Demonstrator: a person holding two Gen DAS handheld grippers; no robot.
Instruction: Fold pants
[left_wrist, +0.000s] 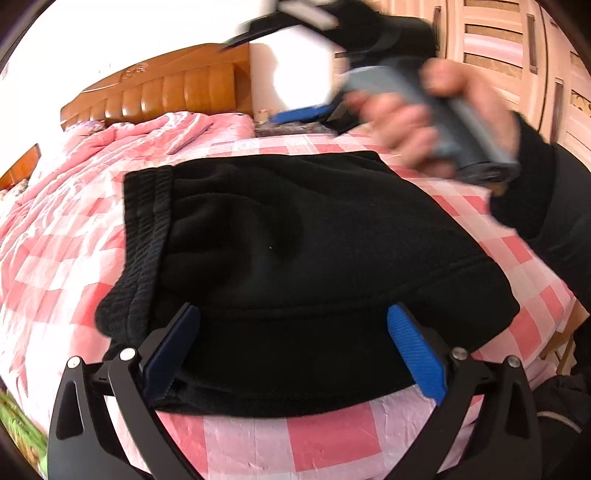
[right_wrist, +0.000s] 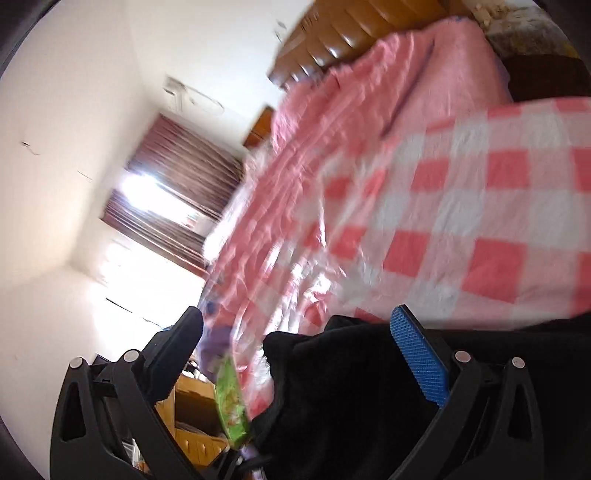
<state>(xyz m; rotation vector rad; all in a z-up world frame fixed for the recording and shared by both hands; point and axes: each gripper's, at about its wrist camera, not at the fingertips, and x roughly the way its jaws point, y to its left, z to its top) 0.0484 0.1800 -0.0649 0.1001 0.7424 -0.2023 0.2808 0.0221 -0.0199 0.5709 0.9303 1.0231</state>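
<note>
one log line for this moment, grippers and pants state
left gripper: open, straddling near edge | right gripper: open, lifted, blurred | black pants: folded bundle on checked bedsheet | phase: fold looks done

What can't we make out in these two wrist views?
- Right gripper, left wrist view: motion-blurred and cut by the top edge; jaw state there unreadable.
- Folded black fleece pants, left wrist view: near edge hidden behind the open left gripper; contact unclear.
- Black fabric between the open jaws, right wrist view: blurred, cut by the bottom edge; can't identify it.
- Pink-and-white checked bedsheet, right wrist view: smeared.
</note>
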